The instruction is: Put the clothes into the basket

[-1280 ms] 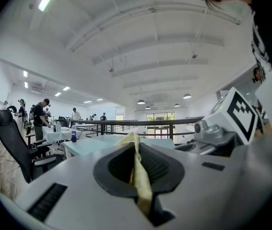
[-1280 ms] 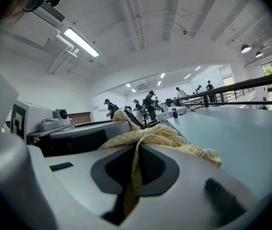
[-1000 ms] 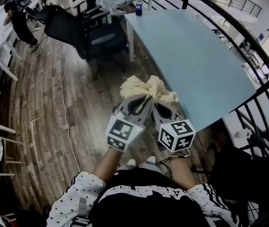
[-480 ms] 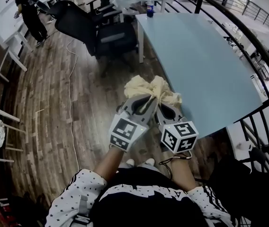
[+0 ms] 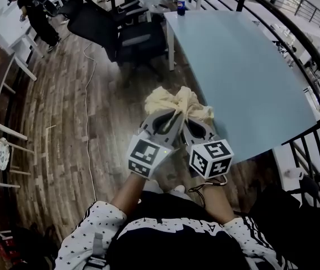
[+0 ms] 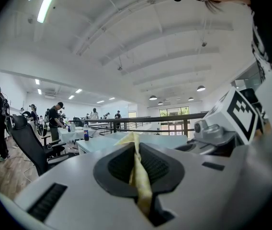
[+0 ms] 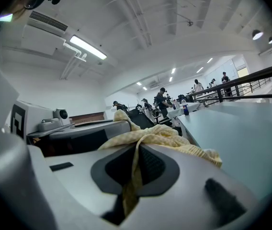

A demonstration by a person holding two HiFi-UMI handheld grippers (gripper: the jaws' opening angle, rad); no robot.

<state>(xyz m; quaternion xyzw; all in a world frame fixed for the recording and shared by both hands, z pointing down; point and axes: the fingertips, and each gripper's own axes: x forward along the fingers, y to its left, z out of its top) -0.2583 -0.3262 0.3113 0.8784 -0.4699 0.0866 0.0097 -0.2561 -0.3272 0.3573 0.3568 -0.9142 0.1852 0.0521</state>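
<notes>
Tongs first: the left tongs (image 5: 170,118) are closed tight on a thin fold of the pale yellow cloth (image 5: 178,99), which is squeezed between their dark pads. The right tongs (image 5: 191,120), just beside them, are also fully closed and pinch another fold of the same cloth, so the two tips nearly touch. The cloth bunches up in front of the tips and hangs in the air, resting on no surface. It is above the wooden floor (image 5: 64,122), close to the near left edge of the light blue bench (image 5: 244,77). Both tools point almost level, away from the person. A black office chair (image 5: 132,38) stands at the bench's far left corner, and a bottle (image 5: 181,2) stands beyond the bench's far end. A white cable (image 5: 87,111) lies on the floor. A dark railing (image 5: 295,30) curves along the right side.
</notes>
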